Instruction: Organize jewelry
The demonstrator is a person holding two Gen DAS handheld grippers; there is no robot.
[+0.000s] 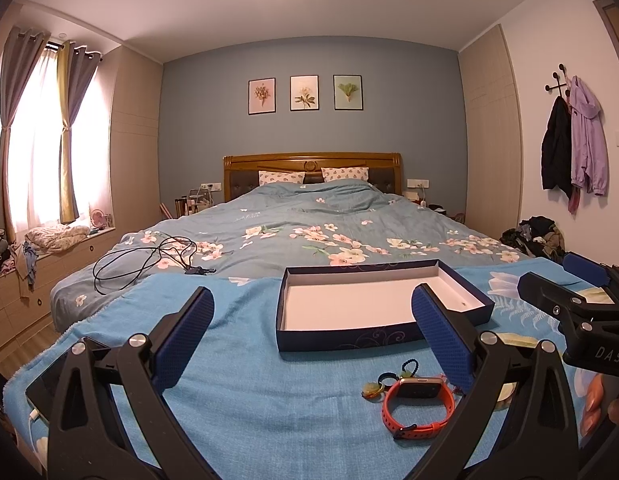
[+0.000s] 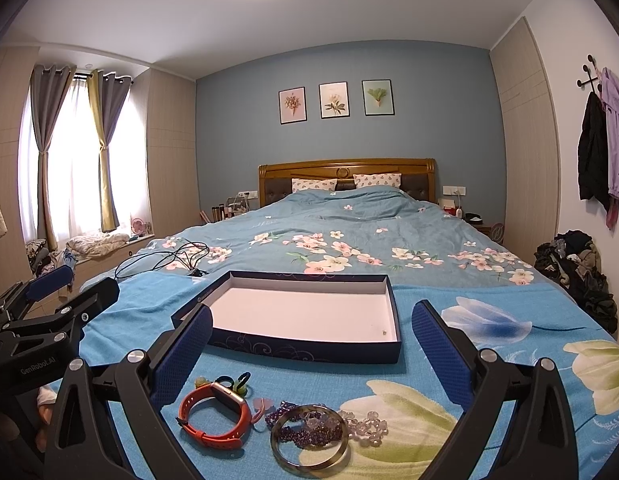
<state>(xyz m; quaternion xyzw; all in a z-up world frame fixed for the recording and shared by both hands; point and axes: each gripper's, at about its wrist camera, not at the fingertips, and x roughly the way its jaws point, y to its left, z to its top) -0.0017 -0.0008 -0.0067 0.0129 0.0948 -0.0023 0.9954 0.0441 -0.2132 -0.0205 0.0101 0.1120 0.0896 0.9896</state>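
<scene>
Blue floral blanket (image 2: 489,360) covers the bed's foot. Left gripper (image 2: 45,300), marked "GenRobot.AI", spread, empty. Orange-strapped watch (image 2: 213,416) lies before the navy tray (image 2: 305,350), whose long axis runs left-right; bangle (image 2: 309,438), beads. Right gripper (image 2: 311,342), spread, empty; "DAS" printed.

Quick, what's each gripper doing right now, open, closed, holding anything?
Left gripper: open, holding nothing, above the blue towel near the orange-strapped watch.
Right gripper: open, holding nothing, over the bracelets before the navy cardboard tray.
</scene>
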